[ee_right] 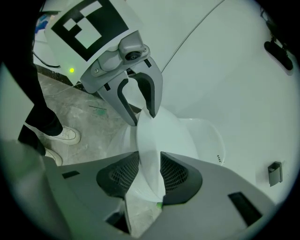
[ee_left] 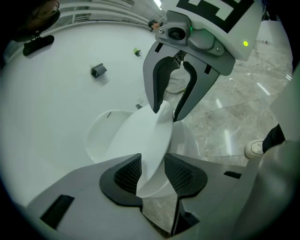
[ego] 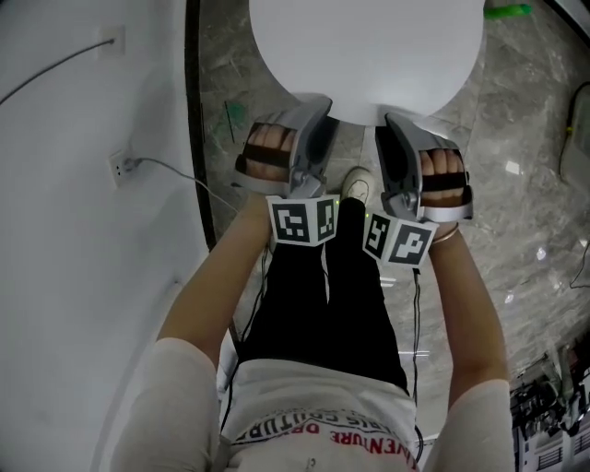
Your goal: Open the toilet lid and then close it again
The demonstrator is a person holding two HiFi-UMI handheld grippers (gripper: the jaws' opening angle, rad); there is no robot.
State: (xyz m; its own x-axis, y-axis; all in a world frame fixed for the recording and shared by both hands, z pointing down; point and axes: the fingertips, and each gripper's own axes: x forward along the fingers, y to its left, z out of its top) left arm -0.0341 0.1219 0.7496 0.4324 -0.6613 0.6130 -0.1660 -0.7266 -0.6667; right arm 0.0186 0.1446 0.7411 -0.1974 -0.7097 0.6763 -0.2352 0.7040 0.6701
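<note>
The white toilet lid (ego: pixel 369 46) fills the top of the head view. Both grippers hold its near edge side by side, the left gripper (ego: pixel 318 115) left of the right gripper (ego: pixel 392 124). In the left gripper view the lid (ee_left: pixel 140 136) stands tilted up off the seat (ee_left: pixel 101 131). Its edge fills the gap between the left gripper's (ee_left: pixel 152 173) pads, and the right gripper (ee_left: pixel 171 110) clamps it opposite. In the right gripper view the lid (ee_right: pixel 159 133) is pinched between the right gripper's (ee_right: pixel 150 173) pads, with the left gripper (ee_right: pixel 143 112) on the edge beyond and the seat (ee_right: pixel 206 136) underneath.
A white wall with a socket and cable (ego: pixel 120 166) runs along the left. Grey marble floor (ego: pixel 525 184) lies to the right. The person's white shoe (ego: pixel 358 184) stands right before the toilet. A small green object (ego: pixel 507 11) lies at the top right.
</note>
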